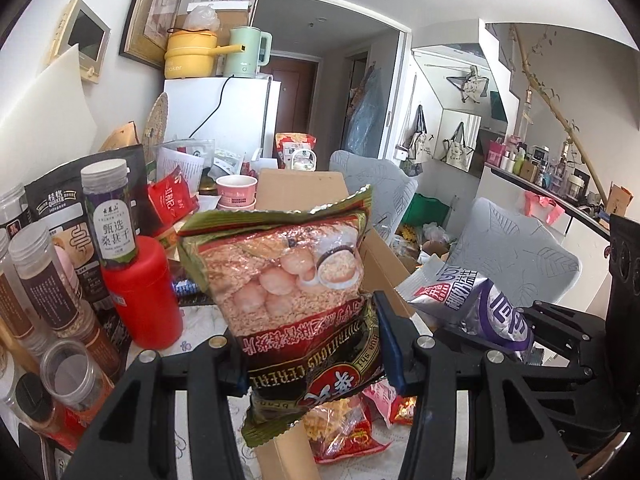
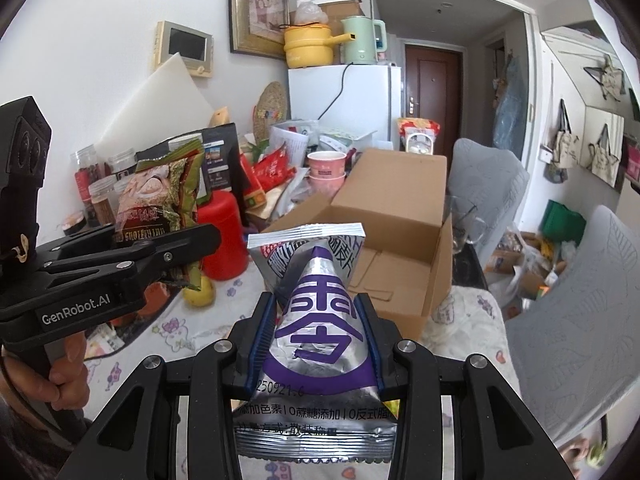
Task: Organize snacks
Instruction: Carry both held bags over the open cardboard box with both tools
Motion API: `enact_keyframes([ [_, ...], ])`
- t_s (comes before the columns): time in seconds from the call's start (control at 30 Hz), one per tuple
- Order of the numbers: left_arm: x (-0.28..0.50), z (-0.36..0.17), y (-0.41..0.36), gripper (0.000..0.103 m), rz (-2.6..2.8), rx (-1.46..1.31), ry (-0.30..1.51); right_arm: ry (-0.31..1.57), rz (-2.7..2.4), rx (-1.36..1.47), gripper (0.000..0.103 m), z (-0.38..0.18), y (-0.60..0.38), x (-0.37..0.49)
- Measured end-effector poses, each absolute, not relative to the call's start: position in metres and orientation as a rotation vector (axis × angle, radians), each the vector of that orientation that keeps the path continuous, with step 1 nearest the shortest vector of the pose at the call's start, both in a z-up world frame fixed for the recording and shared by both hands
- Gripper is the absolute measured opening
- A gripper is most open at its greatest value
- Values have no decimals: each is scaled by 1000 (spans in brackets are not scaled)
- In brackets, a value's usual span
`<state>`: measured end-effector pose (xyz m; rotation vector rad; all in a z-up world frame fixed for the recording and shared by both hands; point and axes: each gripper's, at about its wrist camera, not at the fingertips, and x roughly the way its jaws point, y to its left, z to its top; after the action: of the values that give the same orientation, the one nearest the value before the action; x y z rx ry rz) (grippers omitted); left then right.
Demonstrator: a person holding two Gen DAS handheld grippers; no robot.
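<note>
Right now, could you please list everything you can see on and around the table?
cereal packet: 1, green and red, held up left.
silver packet: 1, silver and purple, held up right.
cardboard box: 1, brown, open, on table.
red canister: 1, left of box.
pink cups: 2, stacked behind box.
fridge: 1, white, by wall.
yellow pot: 1, on fridge.
green kettle: 1, on fridge.
left hand-held gripper: black, shut on cereal packet.
right hand-held gripper: black, shut on silver packet.
</note>
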<state>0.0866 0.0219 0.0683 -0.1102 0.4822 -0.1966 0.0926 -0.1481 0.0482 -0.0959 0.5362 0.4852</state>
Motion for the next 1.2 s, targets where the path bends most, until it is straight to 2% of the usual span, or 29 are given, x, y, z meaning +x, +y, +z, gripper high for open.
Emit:
enact_keyframes([
  [0.7, 210, 86, 26, 49, -135, -108, 412, 452, 447, -91, 39, 68, -134, 212],
  [1.2, 288, 61, 24, 49, -93, -86, 456, 505, 387, -78, 40, 50, -133, 287],
])
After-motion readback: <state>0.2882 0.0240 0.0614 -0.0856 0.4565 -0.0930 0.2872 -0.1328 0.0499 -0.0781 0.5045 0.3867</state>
